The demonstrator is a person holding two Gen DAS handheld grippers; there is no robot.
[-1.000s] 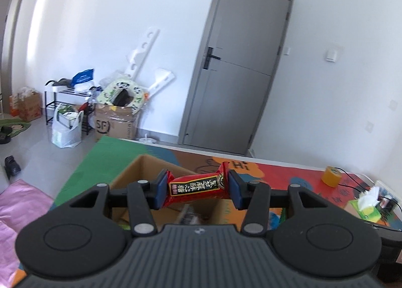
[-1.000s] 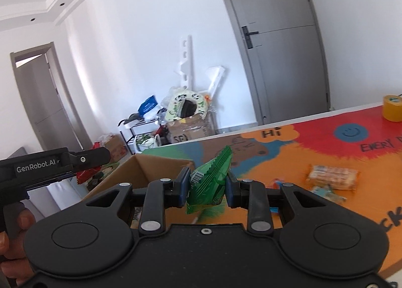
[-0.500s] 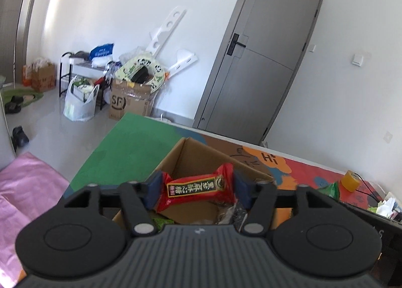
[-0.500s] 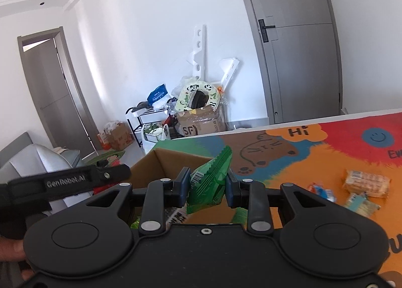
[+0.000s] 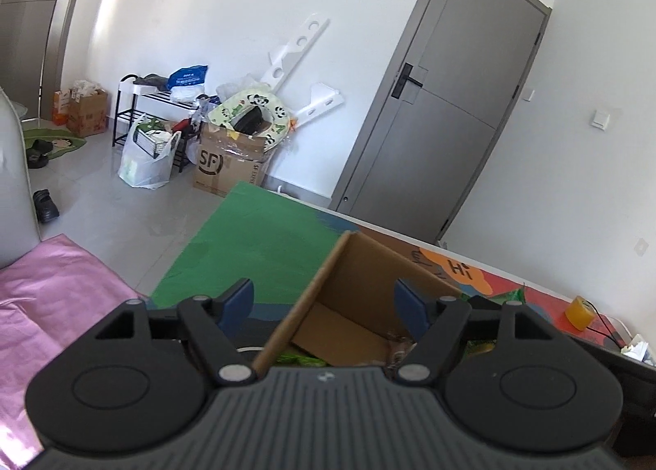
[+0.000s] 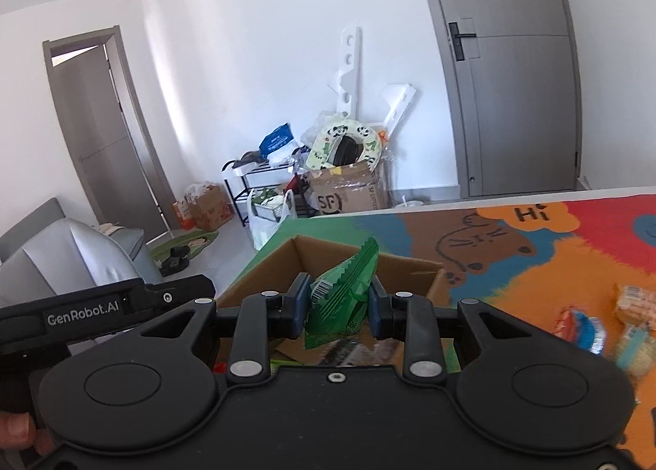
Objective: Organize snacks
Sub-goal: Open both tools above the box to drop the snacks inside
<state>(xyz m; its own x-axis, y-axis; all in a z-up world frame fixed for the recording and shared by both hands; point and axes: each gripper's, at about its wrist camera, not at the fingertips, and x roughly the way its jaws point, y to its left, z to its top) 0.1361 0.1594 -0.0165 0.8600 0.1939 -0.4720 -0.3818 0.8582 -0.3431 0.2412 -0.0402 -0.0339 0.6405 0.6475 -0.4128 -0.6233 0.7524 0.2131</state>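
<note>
An open cardboard box [image 5: 369, 265] stands on the green end of the play mat. My left gripper [image 5: 324, 293] hangs over its near left corner; its jaws are opening and nothing is between them. Several wrappers, one of them green [image 5: 299, 359], lie at the box's bottom. In the right wrist view my right gripper [image 6: 338, 291] is shut on a green snack packet [image 6: 344, 298], held upright above the box [image 6: 410, 265]. That packet's tip [image 5: 510, 298] also shows at the right in the left wrist view. The left tool's black body [image 6: 102, 308] is at the left, held by a hand [image 6: 16, 433].
Loose snack packets [image 6: 582, 326] lie on the orange part of the mat [image 6: 574, 248] to the right of the box. A yellow tape roll [image 5: 578, 312] sits at the table's far end. Beyond the table's edge are a pink cloth [image 5: 53, 285] and floor clutter with an SF carton [image 5: 229, 166].
The left jaws have spread apart and the red snack packet they held is gone from between them. Both grippers have shifted over the box. The right one keeps its green packet.
</note>
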